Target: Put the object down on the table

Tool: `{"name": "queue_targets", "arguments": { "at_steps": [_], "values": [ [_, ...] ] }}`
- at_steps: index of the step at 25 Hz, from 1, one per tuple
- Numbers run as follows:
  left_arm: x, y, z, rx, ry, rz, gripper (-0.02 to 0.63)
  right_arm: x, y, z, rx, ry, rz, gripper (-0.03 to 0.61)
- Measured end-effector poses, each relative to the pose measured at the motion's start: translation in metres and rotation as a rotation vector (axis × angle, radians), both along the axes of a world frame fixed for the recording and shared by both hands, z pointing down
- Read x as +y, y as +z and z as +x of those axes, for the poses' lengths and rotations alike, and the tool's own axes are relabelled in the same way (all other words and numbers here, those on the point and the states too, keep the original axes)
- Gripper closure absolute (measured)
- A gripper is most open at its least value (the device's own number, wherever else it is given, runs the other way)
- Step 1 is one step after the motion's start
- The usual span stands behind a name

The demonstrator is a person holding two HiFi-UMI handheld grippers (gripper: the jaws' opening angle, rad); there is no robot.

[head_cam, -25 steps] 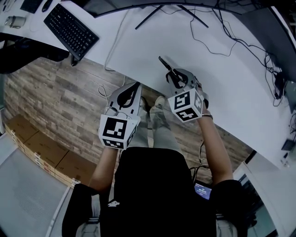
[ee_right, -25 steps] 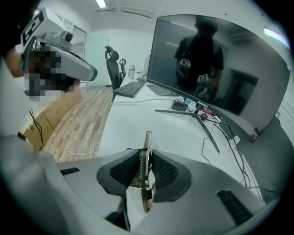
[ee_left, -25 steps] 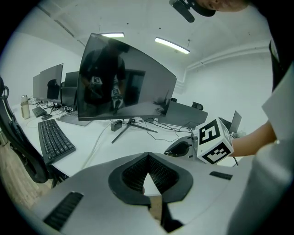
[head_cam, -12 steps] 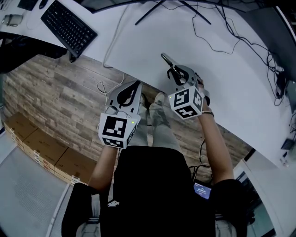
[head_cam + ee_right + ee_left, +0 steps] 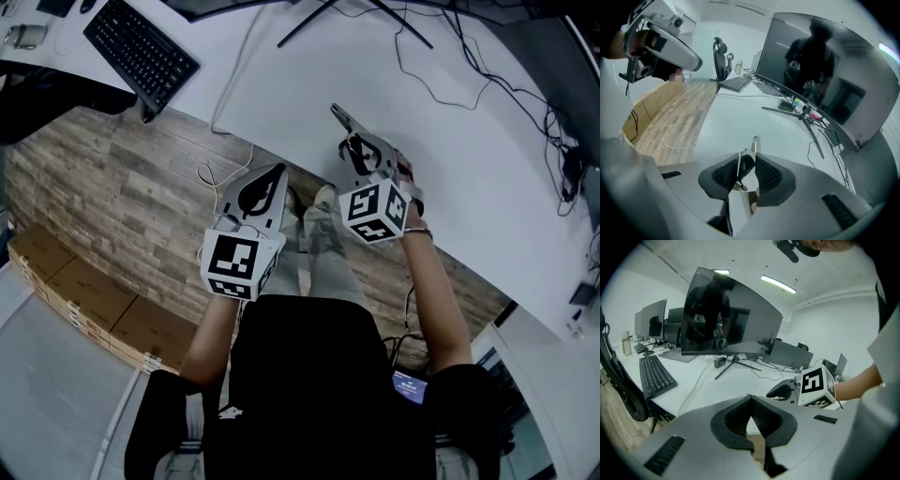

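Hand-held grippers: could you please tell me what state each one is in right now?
Left hand-held gripper: closed, empty.
Right hand-held gripper: closed on a thin metal object, its jaws having just eased slightly wider.

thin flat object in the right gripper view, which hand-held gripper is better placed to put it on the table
Right. The right hand-held gripper holds the thin flat object above the white table, jaws just eased slightly wider around it. The left hand-held gripper is shut, empty, and over the wooden floor.
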State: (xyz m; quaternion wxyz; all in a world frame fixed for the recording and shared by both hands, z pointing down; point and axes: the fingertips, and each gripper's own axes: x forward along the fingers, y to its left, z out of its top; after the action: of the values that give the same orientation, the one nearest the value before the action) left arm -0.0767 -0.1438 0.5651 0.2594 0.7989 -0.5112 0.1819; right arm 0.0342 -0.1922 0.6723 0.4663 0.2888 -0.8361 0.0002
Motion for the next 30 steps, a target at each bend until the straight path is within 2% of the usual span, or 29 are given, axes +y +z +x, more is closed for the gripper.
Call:
{"name": "queue_targets", "arguments": {
  "at_steps": [8, 19, 30],
  "values": [
    [0.004, 0.002, -0.003, 0.002, -0.011, -0.003, 0.601, 0.001, 0.002, -0.002, -0.01, 0.015, 0.002, 0.482],
    [0.01, 0.004, -0.005, 0.002, -0.019, -0.006, 0.601, 0.008, 0.009, -0.006, -0.008, 0.003, -0.021, 0.432],
    [0.01, -0.019, -0.006, -0.004, -0.021, 0.036, 0.601, 0.021, -0.017, -0.008, -0.081, 0.045, -0.051, 0.423]
  ]
}}
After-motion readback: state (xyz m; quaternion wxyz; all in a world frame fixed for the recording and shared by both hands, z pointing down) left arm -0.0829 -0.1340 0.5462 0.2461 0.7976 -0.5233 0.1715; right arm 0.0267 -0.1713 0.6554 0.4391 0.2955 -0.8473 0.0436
